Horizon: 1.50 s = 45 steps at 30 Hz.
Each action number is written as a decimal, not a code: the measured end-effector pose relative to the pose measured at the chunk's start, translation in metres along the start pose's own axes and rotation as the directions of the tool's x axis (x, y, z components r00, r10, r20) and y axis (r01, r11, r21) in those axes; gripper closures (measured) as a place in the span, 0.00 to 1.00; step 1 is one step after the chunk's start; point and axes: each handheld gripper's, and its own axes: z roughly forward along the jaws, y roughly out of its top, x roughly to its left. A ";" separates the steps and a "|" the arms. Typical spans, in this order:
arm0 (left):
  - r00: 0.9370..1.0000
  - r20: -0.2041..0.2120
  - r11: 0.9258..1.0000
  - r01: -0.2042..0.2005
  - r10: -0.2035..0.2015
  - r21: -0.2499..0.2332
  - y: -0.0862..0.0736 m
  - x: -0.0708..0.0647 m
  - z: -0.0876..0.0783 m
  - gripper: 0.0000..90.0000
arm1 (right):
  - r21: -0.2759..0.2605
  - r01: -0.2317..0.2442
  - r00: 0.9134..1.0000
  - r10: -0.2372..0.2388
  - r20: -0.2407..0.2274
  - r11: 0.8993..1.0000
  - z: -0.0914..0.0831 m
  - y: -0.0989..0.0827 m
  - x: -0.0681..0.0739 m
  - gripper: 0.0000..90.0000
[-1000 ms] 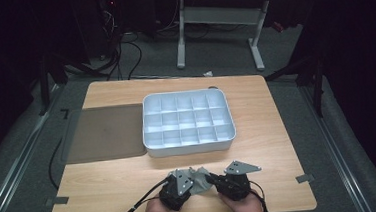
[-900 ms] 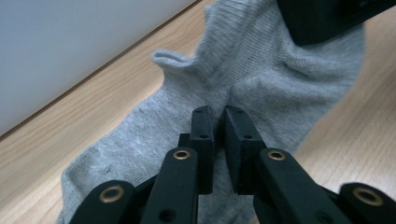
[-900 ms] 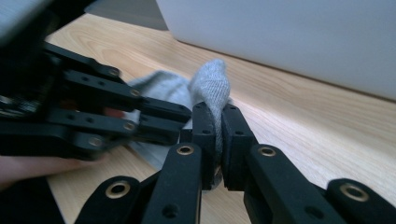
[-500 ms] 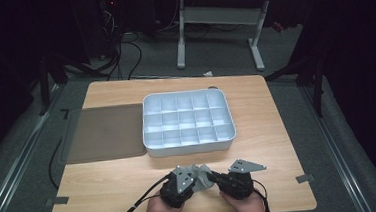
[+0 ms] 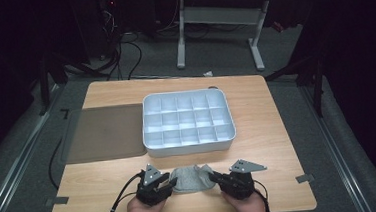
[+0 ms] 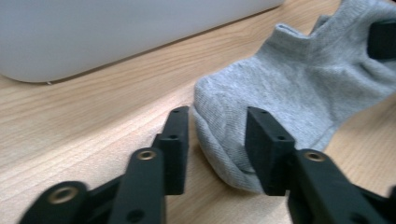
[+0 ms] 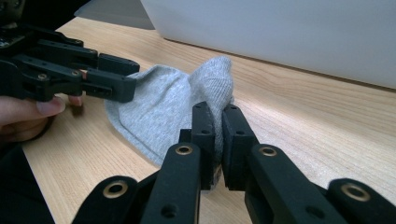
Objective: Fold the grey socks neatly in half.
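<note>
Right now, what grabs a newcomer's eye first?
A grey sock lies at the table's near edge, stretched between two grippers. The right gripper pinches one end; the left gripper, its jaws just opening, straddles the other end. Behind it sits a white compartment tray, beside a dark mat.

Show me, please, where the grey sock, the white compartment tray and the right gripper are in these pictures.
grey sock point(image 6: 299, 79): left gripper view, flat middle of the fabric.
white compartment tray point(image 5: 189, 147): high view, near outer wall.
right gripper point(image 7: 219, 123): right gripper view, between its fingertips, pinched on the sock's edge.
</note>
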 end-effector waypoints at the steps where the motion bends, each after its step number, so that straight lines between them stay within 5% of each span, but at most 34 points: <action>1: 1.000 0.003 1.000 0.003 -0.003 -0.004 0.000 0.000 -0.001 0.80 | 0.001 0.001 1.000 -0.001 0.003 1.000 0.000 0.000 0.000 0.96; 6: 1.000 0.023 1.000 0.012 -0.011 -0.022 0.000 -0.001 -0.001 0.90 | 0.018 0.018 0.999 -0.018 0.040 1.000 0.001 0.002 0.002 0.96; 17: 0.996 0.085 0.999 0.031 -0.028 -0.035 0.000 -0.002 0.001 0.89 | 0.054 0.065 0.992 -0.071 0.106 0.996 0.003 0.014 0.011 0.96; 26: 0.996 0.091 1.000 0.013 -0.011 -0.025 -0.001 -0.004 0.004 0.88 | 0.071 0.130 0.981 -0.139 0.136 0.989 0.008 0.026 0.026 0.95; 39: 0.995 0.101 0.999 0.003 0.001 -0.040 -0.002 -0.005 0.003 0.87 | 0.123 0.208 0.968 -0.223 0.118 0.970 0.033 0.028 0.048 0.94; 45: 0.994 0.106 0.999 0.005 0.000 -0.043 -0.002 -0.004 0.003 0.86 | 0.141 0.224 0.968 -0.236 0.079 0.964 0.049 0.028 0.059 0.94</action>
